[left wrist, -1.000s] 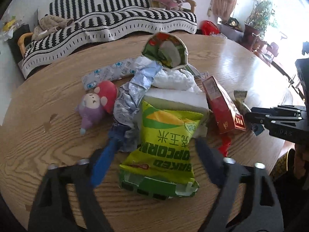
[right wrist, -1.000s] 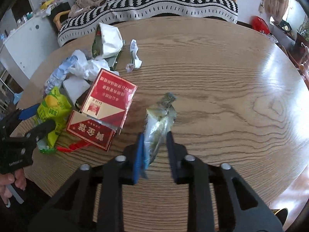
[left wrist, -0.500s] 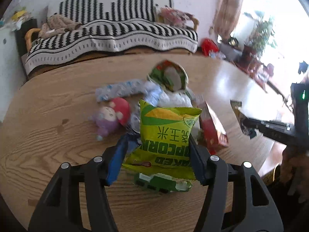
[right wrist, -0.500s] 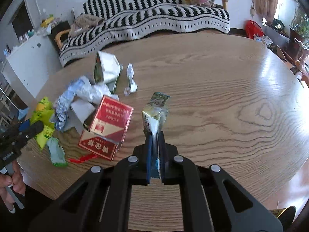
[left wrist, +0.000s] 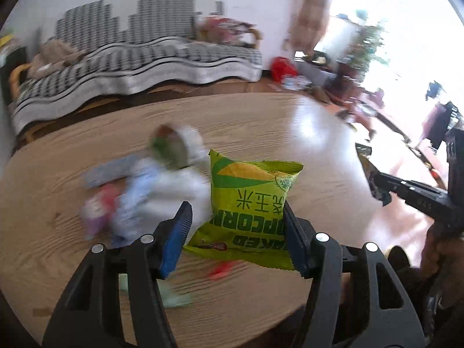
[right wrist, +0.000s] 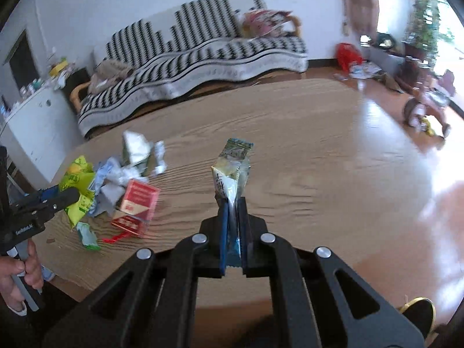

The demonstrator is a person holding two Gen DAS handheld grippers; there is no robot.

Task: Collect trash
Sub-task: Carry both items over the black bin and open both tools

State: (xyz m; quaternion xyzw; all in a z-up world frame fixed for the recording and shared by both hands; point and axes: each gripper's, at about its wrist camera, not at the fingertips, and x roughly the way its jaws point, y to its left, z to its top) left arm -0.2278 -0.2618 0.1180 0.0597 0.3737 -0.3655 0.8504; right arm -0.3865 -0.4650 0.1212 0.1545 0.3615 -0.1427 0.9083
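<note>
gripping a green popcorn bag (left wrist: 248,203), the left gripper (left wrist: 236,229) has its blue-padded fingers (left wrist: 177,237) closed against the bag's two side edges, the print upside down toward the camera. bag is lifted clear of the wooden table (left wrist: 261,121); its lower seam hangs just in front of the finger bases. ahead and to the left of this gripper, blurred by motion, sits the trash pile (left wrist: 150,185): white and pale blue crumpled wrappers, something green and white at the far end, a reddish-purple blur at the near left. a red scrap (left wrist: 221,269) lies on the table just under the bag, and a pale green scrap (left wrist: 171,295) shows below the left finger.

right gripper (right wrist: 232,220): jaws nearly together, pinching a slim yellow-green wrapper (right wrist: 232,171) that stands upright between the pads, top end pointing away from the camera, held above the table. off to its left lies the same pile, with a red carton (right wrist: 136,206) at the near edge, crumpled white paper (right wrist: 136,148) beyond it, a red strip and a green scrap (right wrist: 87,236) closest to the table edge. the left gripper with its popcorn bag shows at the far left of this view, a hand (right wrist: 17,278) on its handle.

beyond the table ahead of both grippers, a striped sofa (right wrist: 188,58) against a white wall.
</note>
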